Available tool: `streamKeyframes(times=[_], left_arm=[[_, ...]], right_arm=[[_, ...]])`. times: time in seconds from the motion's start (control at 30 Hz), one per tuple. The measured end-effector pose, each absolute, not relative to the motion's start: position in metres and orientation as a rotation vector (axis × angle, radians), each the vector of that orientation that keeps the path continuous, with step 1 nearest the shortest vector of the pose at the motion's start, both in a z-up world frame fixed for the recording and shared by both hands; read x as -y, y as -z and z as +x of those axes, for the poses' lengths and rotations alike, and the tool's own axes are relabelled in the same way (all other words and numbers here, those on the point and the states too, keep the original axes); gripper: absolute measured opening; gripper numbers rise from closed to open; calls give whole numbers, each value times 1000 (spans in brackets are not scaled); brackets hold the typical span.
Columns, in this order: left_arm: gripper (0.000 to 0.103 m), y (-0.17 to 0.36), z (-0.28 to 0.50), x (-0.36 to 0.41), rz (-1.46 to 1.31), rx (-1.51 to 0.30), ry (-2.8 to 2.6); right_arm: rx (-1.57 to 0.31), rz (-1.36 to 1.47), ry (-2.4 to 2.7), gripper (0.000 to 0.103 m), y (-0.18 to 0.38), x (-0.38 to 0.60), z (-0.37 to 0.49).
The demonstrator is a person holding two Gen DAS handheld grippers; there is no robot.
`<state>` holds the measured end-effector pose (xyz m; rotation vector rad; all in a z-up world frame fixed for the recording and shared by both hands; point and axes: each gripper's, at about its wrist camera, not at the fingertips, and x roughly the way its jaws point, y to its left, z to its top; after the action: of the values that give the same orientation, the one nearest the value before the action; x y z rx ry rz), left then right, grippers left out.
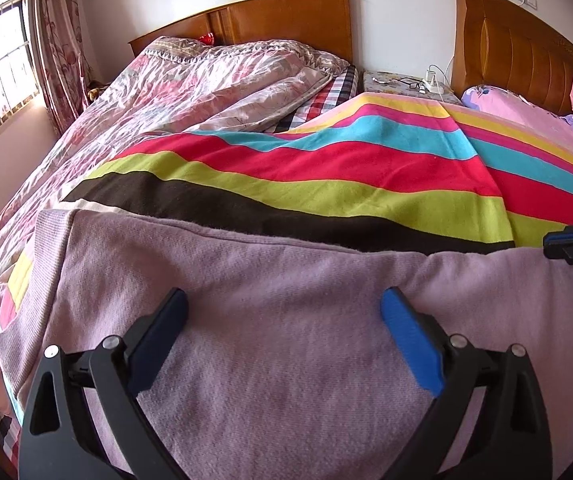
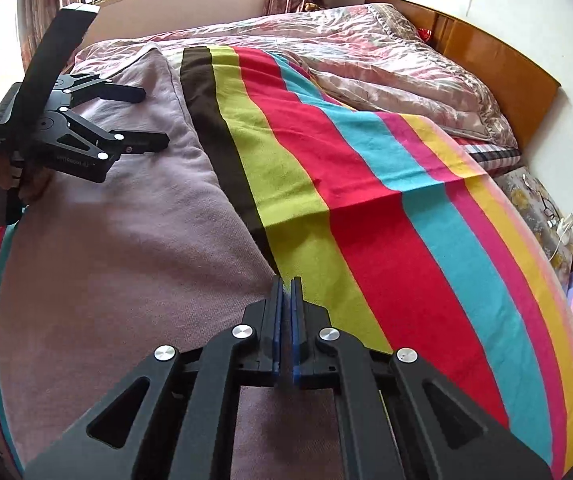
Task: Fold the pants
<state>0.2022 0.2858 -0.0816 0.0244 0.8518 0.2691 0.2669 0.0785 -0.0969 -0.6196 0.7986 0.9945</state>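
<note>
Left gripper [image 1: 284,316] is spread wide open, both fingers angled down with nothing between them. From the right wrist view you can see it [image 2: 156,118] off to the left, with the person's hand [image 2: 10,176] wrapped around its handle. Right gripper [image 2: 285,292] is pinched fully closed, blue pads pressed together, tilted downward. Whether it's pinching anything, can't tell.

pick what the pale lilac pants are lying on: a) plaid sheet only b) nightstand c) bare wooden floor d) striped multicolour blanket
d: the lilac pants lie spread on the striped blanket, whose dark and green stripes run along their far edge.
</note>
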Motion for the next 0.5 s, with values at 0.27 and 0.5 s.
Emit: streamKeyframes(times=[0.27, 0.5], left_arm=[[99, 28, 172, -248, 21, -751, -172], [100, 46, 191, -153, 127, -778, 85]], right_arm=[[-828, -414, -905, 51, 66, 7, 273], [-880, -493, -817, 50, 92, 29, 283]])
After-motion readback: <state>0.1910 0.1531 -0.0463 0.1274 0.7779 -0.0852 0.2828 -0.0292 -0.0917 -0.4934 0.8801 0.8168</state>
